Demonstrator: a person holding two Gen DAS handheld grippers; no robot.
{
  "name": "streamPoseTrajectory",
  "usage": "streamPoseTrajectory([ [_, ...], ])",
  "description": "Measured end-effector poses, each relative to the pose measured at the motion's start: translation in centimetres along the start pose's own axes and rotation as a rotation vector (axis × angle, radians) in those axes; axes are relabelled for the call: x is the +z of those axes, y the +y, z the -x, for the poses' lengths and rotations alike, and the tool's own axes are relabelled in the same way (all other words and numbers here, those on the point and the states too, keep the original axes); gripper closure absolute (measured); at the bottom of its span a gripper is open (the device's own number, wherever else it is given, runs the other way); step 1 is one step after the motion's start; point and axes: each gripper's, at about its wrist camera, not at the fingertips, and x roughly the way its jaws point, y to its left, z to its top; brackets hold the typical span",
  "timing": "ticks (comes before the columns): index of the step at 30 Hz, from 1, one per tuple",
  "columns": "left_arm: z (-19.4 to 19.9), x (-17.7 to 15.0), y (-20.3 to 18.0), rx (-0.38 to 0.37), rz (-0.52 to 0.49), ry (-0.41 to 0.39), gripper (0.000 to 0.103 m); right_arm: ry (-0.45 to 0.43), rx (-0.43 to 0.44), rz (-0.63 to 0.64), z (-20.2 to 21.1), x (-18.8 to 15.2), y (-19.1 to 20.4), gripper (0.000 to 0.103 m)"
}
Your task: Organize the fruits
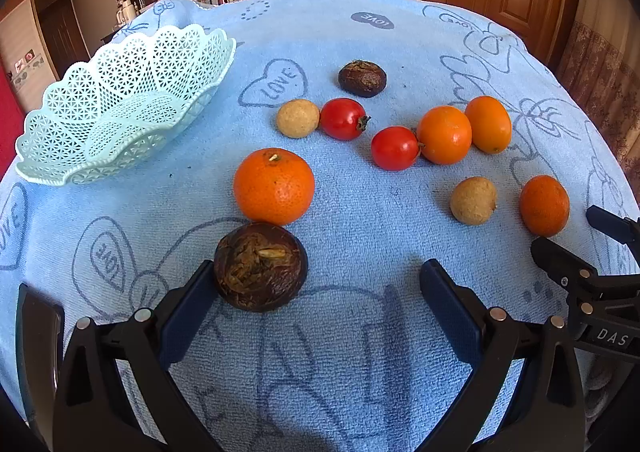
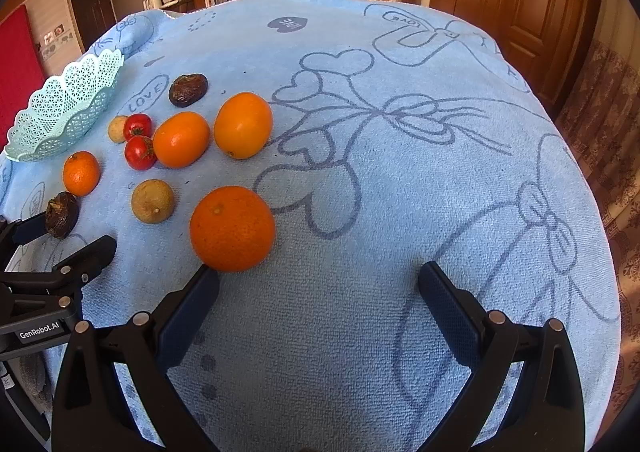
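Mint-green lattice plastic basket (image 1: 120,100) sits empty at the table's far left, fruits loose on the blue towel (image 1: 360,212).

My left tongs (image 1: 316,284) gape wide beside the dark brown wrinkled fruit (image 1: 260,266), ready to straddle it; right tongs (image 2: 320,284) gape, empty, near the bright round orange (image 2: 232,228).

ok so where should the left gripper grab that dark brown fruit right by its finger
Grip the dark brown fruit across its round middle, fingers on its left and right flanks. It sits with the rough stem scar upward and the mandarin just behind, so come from the near side. The open left gripper has one finger beside it already; shift left to centre it.
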Motion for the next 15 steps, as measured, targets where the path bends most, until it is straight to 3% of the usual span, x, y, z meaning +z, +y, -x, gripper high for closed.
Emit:
streamPoseTrajectory([
  [11,0.04,-0.03,-0.09,0.001,0.001,-0.002,0.002,0.000,0.021,0.012,0.35,-0.14,-0.12,0.005],
  [15,0.15,-0.06,0.05,-0.008,0.006,-0.005,0.002,-0.008,0.064,0.030,0.76,-0.21,-0.08,0.005],
])
